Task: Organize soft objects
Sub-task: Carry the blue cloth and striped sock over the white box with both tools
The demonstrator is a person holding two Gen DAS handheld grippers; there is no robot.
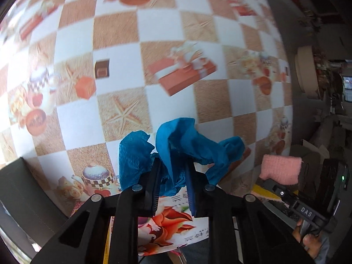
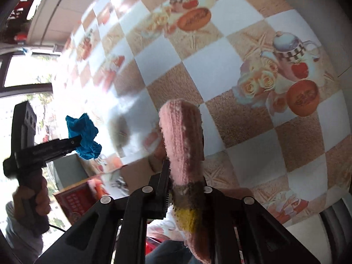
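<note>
A crumpled blue cloth (image 1: 176,140) hangs bunched between the two black fingers of my left gripper (image 1: 172,165), which is shut on it above the checkered tablecloth (image 1: 154,28). A pink knitted sock-like piece (image 2: 180,132) with a brown and yellow band stands upright in my right gripper (image 2: 184,160), pinched between its fingers. The right wrist view also shows the left gripper (image 2: 76,143) at the left, carrying the blue cloth (image 2: 85,132). The pink knit (image 1: 281,168) appears at lower right in the left wrist view.
The table edge curves past on the right in the left wrist view, with cluttered floor beyond. A flower-printed sheet (image 1: 171,226) lies below the left gripper. A red box (image 2: 72,200) sits off the table's near edge. A hand (image 2: 33,198) grips the left handle.
</note>
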